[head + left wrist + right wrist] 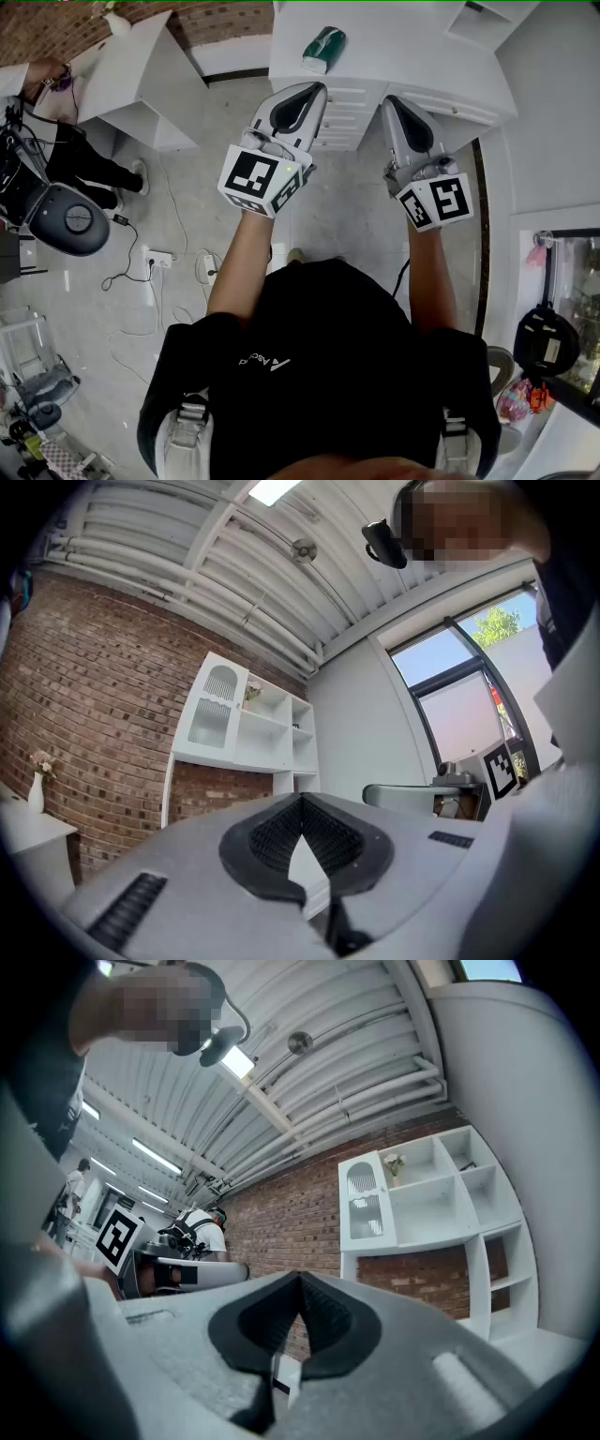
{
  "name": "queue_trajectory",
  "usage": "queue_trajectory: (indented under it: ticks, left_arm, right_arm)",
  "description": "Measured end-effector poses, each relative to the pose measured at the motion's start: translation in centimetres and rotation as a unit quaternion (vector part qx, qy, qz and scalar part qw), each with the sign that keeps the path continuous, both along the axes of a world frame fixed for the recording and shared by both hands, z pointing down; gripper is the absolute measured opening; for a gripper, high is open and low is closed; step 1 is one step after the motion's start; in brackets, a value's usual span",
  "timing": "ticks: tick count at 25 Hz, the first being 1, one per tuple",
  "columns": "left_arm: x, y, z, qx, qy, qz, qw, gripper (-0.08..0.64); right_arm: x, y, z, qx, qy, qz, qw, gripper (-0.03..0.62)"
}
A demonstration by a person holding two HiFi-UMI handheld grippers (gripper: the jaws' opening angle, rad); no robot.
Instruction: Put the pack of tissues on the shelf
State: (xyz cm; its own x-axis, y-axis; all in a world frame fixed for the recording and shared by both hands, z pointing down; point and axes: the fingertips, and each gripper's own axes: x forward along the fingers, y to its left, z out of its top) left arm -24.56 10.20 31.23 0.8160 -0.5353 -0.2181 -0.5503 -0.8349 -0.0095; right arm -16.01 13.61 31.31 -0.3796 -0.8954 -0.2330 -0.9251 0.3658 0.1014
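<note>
Brick wall (56,28) fills the far left corner of the head view. A small white side cabinet (141,80) stands in front of it, and another person (84,159) in dark trousers is beside that. Lower down, on the grey floor (328,206), lies a white power strip (157,257) with cables trailing from it.

Next comes my left gripper (314,91), held out in front of my chest and tipped a little upward. Its own view shows the two dark pads pressed together at the tip, with nothing between them.

Just beyond it, on top of the white drawer unit (412,47), lies the green pack of tissues (324,49). It sits near the unit's left front edge, apart from both grippers.

My right gripper (388,100) is alongside the left one with a gap between them, and it points toward the same unit. Its jaws are likewise closed and hold nothing.

Looking along the right gripper, I see the white shelf (441,1194) standing against the brick. It has open compartments stacked beside a narrow door with an arched panel, and a small sprig of flowers (394,1162) sits in an upper compartment. The compartments I can see into hold no tissues.
</note>
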Motion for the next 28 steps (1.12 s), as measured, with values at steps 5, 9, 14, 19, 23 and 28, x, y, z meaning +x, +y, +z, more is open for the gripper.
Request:
queue_trajectory:
  ticks: [5,9,14,19,23,28]
  left_arm:
    - [-0.5,-0.5,0.3,0.0,-0.003,0.001,1.0,-0.002]
    - [-1.3,-1.3,0.6,0.002,-0.005,0.003,1.0,-0.002]
    - [-2.4,-3.2,1.6,-0.005,-0.01,0.005,0.9999,-0.002]
    - [-3.1,-6.4,2.7,-0.014,-0.014,0.0,0.9998,-0.001]
    - [-2.4,-9.5,4.4,-0.033,-0.027,-0.023,0.9988,0.008]
    - [-0.8,-13.3,6.7,-0.055,-0.04,-0.039,0.9969,0.062]
  right_arm:
    - [-0.4,-0.4,0.0,0.002,-0.013,0.002,1.0,0.0]
    - [-1.0,-1.1,0.2,-0.001,-0.015,0.009,1.0,0.002]
    - [-2.5,-2.3,0.7,-0.005,-0.012,0.02,1.0,0.002]
    - [-3.9,-3.8,1.6,-0.012,-0.004,0.033,0.999,0.002]
    - [-3.0,-5.3,2.1,-0.018,0.002,0.041,0.999,0.002]
    - [-0.8,-8.4,2.2,-0.013,0.004,0.04,0.999,0.002]
